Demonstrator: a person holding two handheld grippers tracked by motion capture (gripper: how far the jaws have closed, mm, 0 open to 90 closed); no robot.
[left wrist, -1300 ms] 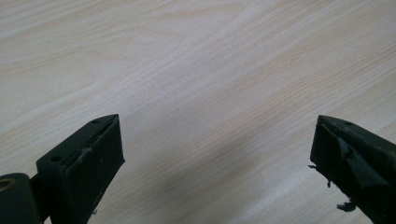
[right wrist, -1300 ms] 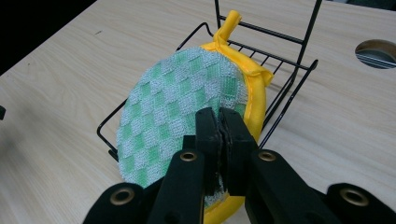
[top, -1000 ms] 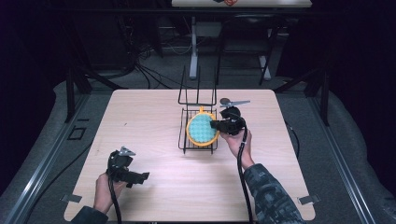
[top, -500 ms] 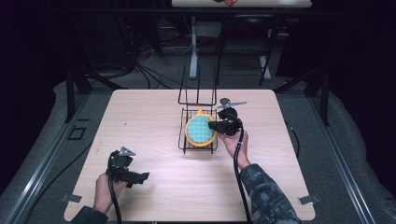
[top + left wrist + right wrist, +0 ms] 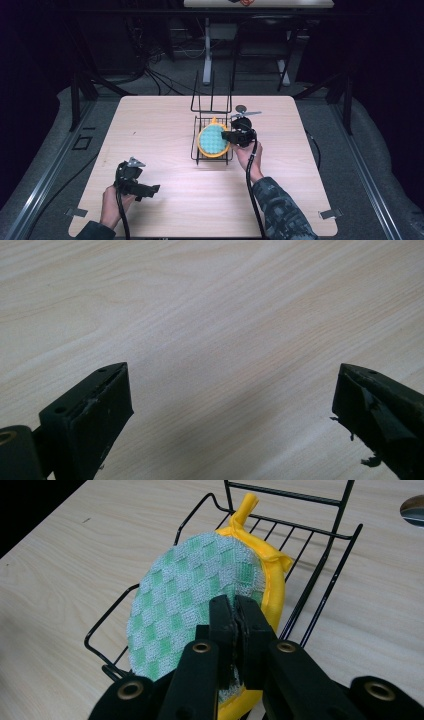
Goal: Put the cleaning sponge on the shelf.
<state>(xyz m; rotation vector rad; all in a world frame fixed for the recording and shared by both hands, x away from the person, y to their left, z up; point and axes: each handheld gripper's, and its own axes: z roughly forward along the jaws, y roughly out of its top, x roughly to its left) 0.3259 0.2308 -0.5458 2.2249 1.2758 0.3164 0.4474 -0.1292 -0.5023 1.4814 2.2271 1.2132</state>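
sponge (image 5: 200, 605) seemingly deeper in rack (image 5: 320, 575), right claw (image 5: 234, 611) clamped.

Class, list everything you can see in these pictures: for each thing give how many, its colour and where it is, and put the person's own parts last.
Table: one, pale wood, centre of the high view.
Rack: one, black wire, middle of the table.
Sponge: one, round, green checks on a yellow back, standing tilted in the rack.
Metal piece: one, grey, on the table behind the rack; too small to identify.
Cables: several, black, on the floor beyond the table.
Left gripper: one, black, fingers wide apart over bare table, near corner.
Right gripper: one, black, fingers shut on the sponge's edge.
Hands: two, each holding a gripper.
Sleeve: one, dark patterned, right arm.
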